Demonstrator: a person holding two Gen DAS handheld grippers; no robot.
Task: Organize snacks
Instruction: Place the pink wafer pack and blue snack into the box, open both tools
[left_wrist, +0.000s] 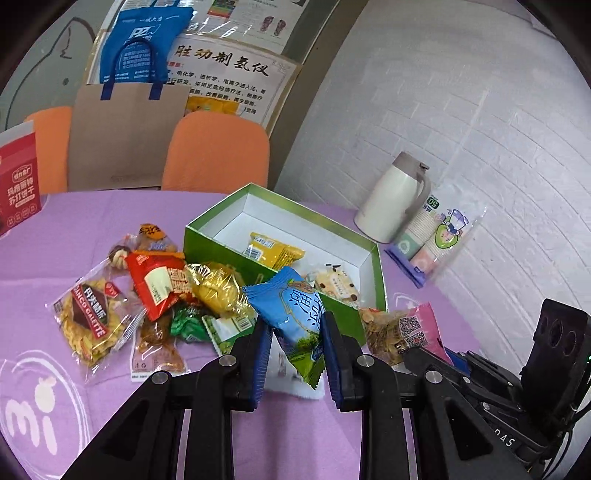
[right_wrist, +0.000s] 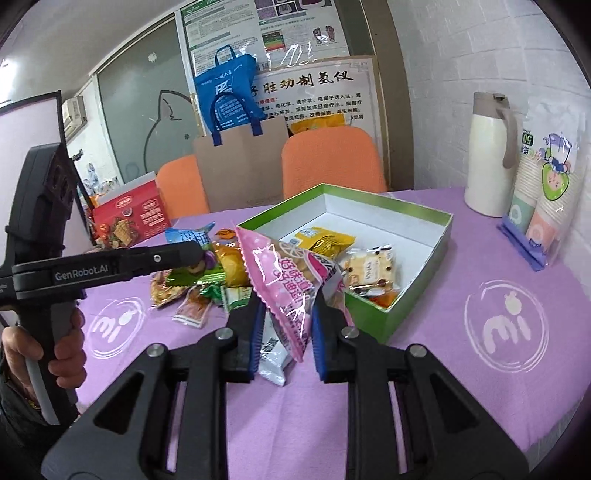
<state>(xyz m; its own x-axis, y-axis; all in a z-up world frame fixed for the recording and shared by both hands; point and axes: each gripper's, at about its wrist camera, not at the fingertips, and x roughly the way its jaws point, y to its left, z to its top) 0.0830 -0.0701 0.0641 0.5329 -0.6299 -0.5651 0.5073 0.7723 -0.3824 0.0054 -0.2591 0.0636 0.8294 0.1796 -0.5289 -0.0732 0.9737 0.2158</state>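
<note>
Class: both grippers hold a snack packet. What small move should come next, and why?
Probably carry the right gripper with its pink snack packet forward over the open green box and release; the box has white floor free. The left gripper holds a blue packet.

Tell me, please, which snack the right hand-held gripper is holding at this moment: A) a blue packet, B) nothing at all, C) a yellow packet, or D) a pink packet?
D: in the right wrist view the right hand-held gripper has its blue-padded fingers closed on a pink packet, held up in front of the green box, while the blue packet is in the left hand-held gripper.
</note>
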